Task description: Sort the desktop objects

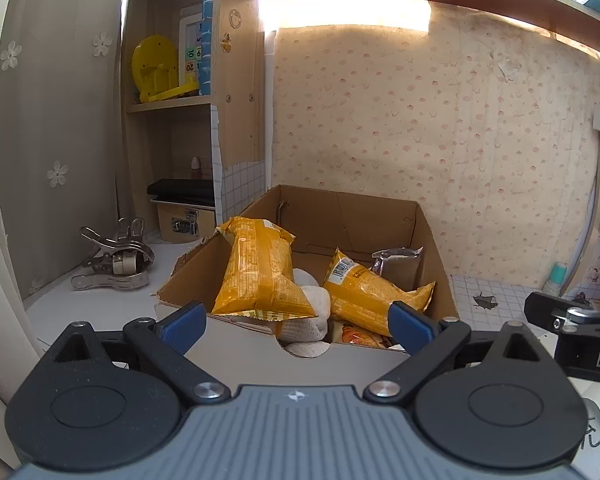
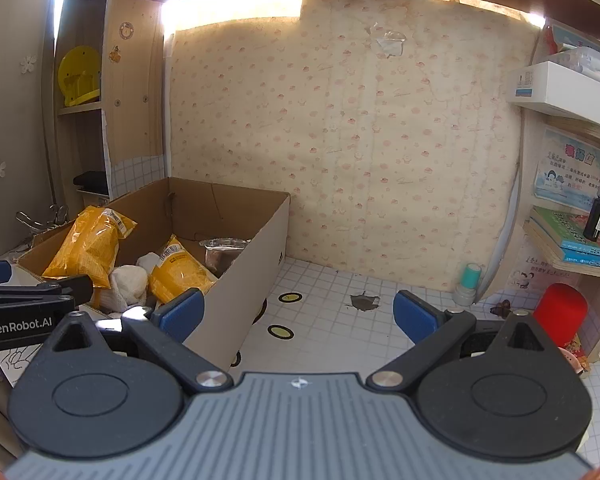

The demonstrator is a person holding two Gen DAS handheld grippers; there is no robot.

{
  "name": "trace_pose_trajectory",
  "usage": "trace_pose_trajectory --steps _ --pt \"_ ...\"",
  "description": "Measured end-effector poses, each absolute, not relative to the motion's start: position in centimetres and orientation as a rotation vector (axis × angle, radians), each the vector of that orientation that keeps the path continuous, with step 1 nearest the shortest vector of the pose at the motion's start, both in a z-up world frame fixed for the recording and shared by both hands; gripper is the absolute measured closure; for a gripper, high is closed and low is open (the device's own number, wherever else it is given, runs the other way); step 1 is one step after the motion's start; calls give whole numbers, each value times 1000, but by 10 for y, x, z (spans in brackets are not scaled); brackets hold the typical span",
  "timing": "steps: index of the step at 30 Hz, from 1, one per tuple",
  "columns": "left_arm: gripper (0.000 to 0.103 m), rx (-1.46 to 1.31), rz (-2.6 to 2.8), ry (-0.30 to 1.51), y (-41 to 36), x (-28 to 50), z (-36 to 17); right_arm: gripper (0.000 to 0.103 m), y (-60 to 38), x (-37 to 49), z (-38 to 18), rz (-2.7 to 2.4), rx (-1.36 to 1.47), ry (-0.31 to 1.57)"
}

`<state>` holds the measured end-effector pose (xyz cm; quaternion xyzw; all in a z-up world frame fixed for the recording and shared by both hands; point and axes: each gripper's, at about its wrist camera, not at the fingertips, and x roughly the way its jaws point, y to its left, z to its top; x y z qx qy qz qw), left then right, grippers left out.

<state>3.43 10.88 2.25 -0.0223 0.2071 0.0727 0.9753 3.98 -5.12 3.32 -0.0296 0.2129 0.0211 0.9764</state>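
While both grippers hover in front of the desk, the left gripper [image 1: 296, 320] sits at 6 o'clock in its own view, blue pads spread wide, nothing between them. It faces the near wall of the open cardboard box [image 1: 364, 216], which fills the centre.

Box contents — a tall yellow snack bag [image 1: 260, 272] leaning at the left, a second yellow snack bag [image 1: 364, 288] lying tilted at the right, a white cloth bundle [image 1: 312, 312] between and partly under them, a grey-brown foil pouch [image 1: 396, 268] upright at the far right corner. Something orange shows low beside the cloth; too hidden to name.

At 9 o'clock of the box, on the white desk surface, a pile of metal clips [image 1: 116, 260]. Yellow plastic toy [image 1: 158, 68] on the shelf at 10 o'clock.

Right gripper [image 2: 296, 314] — jaws also wide, empty, over the tiled desktop [image 2: 332, 320] just right of the box. At 3 o'clock a red cylinder [image 2: 562, 312]; a teal-capped bottle [image 2: 468, 284] stands against the wall near it. A dark bottle [image 2: 598, 214] stands on stacked books [image 2: 572, 236] at 2 o'clock.
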Motion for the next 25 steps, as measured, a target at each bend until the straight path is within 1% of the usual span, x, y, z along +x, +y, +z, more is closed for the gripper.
trace_pose_trajectory --steps 3,14,22,25 --pt "0 -21 183 404 107 34 23 5 -51 40 33 47 -62 431" --pt "0 54 209 387 101 33 25 5 -49 40 32 46 -64 431" --pt "0 -7 143 360 107 28 30 5 -50 40 31 47 -63 432" --pt "0 15 161 353 103 28 31 5 -51 40 31 46 -63 432"
